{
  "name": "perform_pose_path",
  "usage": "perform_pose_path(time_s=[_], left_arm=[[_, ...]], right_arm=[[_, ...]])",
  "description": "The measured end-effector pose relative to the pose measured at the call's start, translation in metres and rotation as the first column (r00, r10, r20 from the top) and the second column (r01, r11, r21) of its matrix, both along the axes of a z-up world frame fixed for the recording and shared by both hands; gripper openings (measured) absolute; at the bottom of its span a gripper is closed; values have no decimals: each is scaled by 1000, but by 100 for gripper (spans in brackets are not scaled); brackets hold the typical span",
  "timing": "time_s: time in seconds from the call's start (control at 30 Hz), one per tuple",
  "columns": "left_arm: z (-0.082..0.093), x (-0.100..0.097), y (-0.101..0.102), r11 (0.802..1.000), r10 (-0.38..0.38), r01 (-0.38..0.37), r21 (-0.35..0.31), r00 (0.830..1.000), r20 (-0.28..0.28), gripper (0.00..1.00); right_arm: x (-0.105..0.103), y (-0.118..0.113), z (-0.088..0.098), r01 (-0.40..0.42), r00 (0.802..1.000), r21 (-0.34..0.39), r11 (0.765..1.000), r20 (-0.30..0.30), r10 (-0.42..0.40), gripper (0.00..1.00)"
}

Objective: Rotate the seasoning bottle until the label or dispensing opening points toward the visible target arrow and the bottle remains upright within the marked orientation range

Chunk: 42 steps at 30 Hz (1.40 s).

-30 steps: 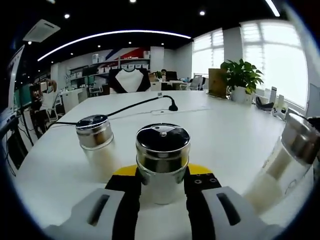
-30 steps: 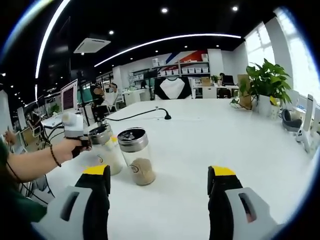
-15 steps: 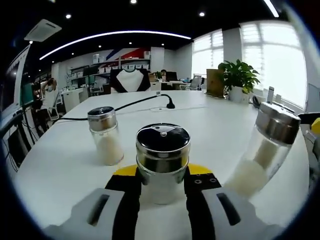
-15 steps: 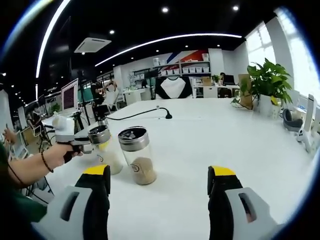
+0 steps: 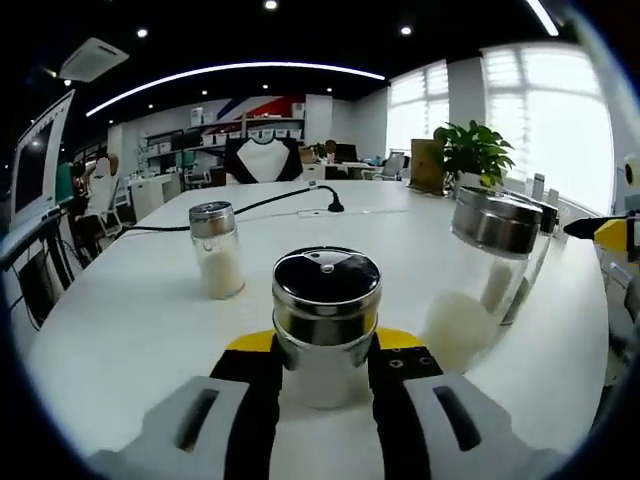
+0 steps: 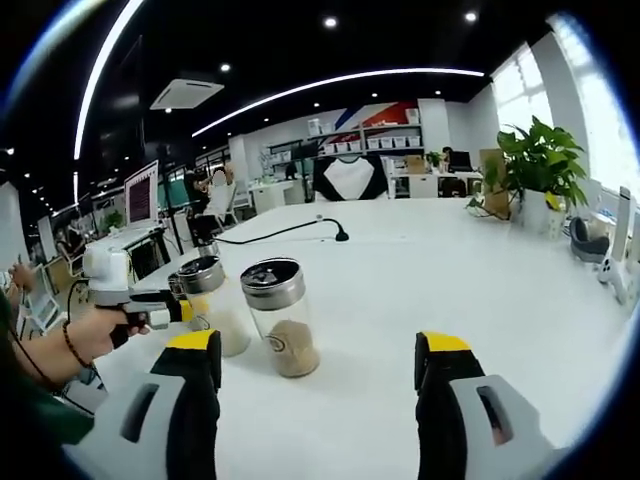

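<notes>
Left tongs (image 5: 325,365): seasoning bottle (image 5: 325,320) was pinched upright.
Right tongs (image 6: 315,365): were held spread above the table (image 6: 430,270).
Neighbour: brown-powder shaker (image 6: 280,315) was stood beside.

At lower centre the left gripper (image 5: 326,375) clamps a seasoning bottle (image 5: 325,320); two more shakers (image 5: 217,250) stand on the desk (image 5: 110,330).
</notes>
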<state>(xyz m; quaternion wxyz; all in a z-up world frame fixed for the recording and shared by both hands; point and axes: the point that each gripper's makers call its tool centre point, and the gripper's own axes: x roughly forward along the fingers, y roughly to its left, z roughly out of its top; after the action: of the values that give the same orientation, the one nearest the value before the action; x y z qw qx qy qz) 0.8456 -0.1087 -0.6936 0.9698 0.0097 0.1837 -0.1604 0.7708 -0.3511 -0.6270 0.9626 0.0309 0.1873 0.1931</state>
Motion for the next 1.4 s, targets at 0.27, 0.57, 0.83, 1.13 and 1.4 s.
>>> perform_pose_path(time_s=[0.27,0.57,0.83,1.13,1.4], left_arm=[[1,-11,-6,1000,-6,5,-21,1000,-6,35],[1,-14,-7,1000,6,-6,-22,1000,-9,35],[0,-15,-9,1000,-5,5,1,1000,0,35],[0,-14,-8,1000,6,-6,-3,1000,6,36],[-1,-17,-7,1000,28,-28,-14,999,-16,36]], right_arm=[[0,5,-12,-25,999,-4,1000,-35,25,81],[4,1,-10,-21,999,-8,1000,-29,20,81],[5,1,-13,-24,999,-5,1000,-43,24,81],[6,4,-13,-28,998,2,1000,-49,28,81],[5,0,-16,-11,998,-1,1000,-62,11,81]])
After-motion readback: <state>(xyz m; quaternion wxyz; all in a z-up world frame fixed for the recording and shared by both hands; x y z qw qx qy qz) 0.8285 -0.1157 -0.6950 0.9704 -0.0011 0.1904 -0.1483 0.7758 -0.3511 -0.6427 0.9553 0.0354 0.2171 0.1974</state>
